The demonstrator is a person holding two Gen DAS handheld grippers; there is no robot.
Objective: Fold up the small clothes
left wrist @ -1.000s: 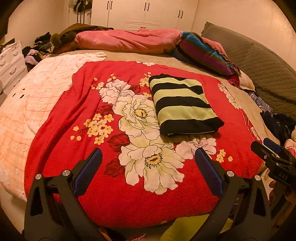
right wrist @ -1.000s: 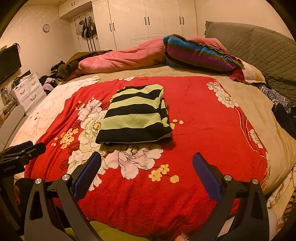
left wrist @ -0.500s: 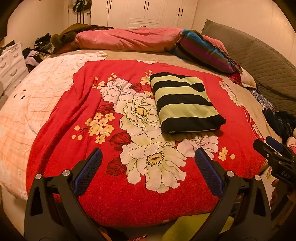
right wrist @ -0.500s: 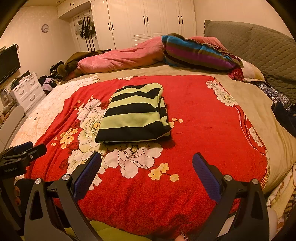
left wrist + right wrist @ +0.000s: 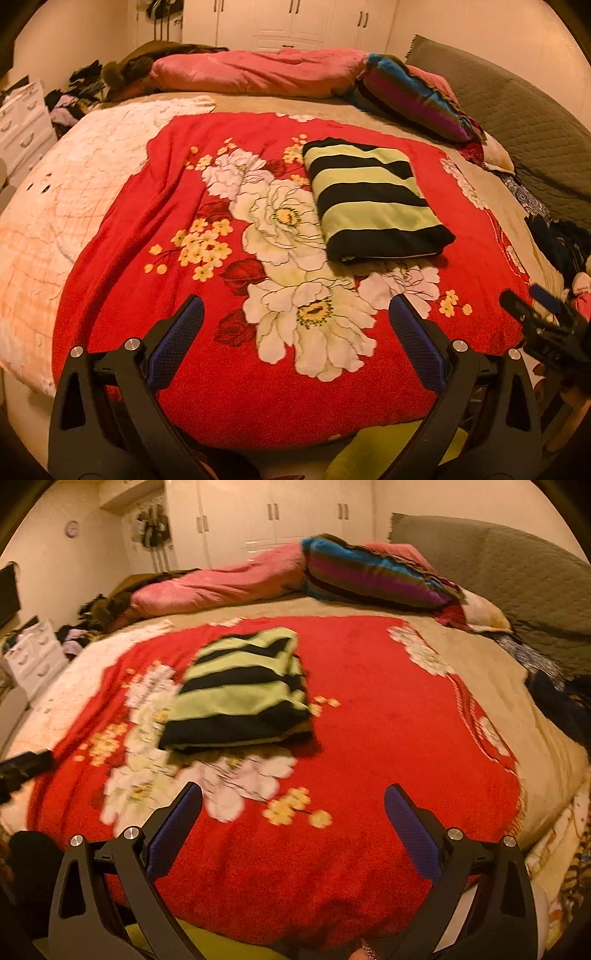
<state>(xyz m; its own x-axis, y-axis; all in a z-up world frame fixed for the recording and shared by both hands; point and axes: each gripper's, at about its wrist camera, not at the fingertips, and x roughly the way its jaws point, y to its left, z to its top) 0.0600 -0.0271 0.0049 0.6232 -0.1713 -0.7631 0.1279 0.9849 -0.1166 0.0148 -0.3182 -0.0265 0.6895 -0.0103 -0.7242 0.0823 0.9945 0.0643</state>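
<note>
black tongs (image 5: 295, 325), blue pads (image 5: 177, 343), silver screws

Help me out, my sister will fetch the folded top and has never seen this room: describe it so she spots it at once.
On the bed lies a red blanket with big white flowers. The folded top rests on it, right of the largest flowers. It alone has broad black and pale green stripes; the striped pillow behind is blue and purple.
</note>
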